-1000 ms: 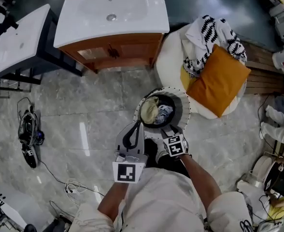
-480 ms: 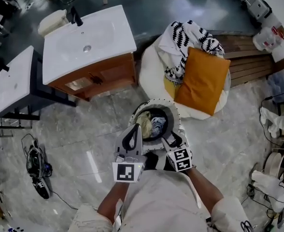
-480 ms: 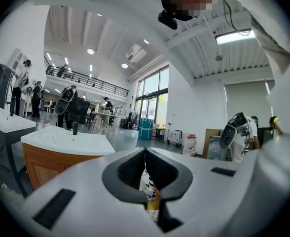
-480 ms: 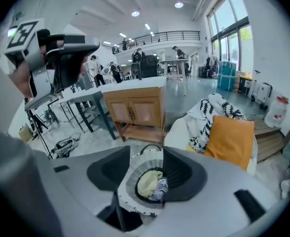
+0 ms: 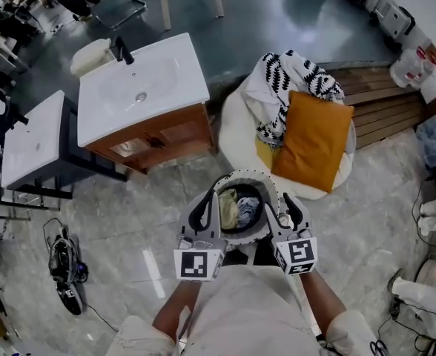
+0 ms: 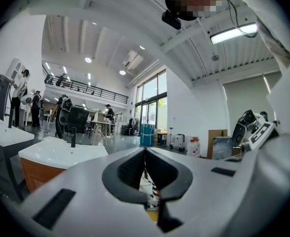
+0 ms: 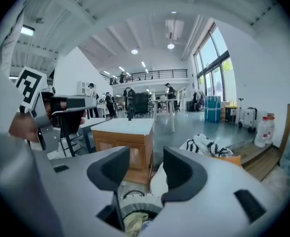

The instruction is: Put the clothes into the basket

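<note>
Basket [image 5: 245, 175] sat between both grippers, clothes [image 5: 233, 201] inside, left gripper [image 5: 203, 212] closed on nothing, right gripper [image 5: 287, 213] parted and empty, sink cabinet [image 5: 145, 99] beyond (to the left), orange cushion [image 5: 316, 139] and patterned cloth [image 5: 286, 80] lay on beanbag [image 5: 235, 121] behind.

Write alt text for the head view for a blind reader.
A person holds the left gripper and right gripper at a round white basket of crumpled clothes on a grey marble floor. Beyond it, a patterned black-and-white cloth and orange cushion lie on a white beanbag.

Round white-rimmed basket [image 5: 242, 174] upright on floor, crumpled yellow and pale clothes [image 5: 231, 201] inside
</note>
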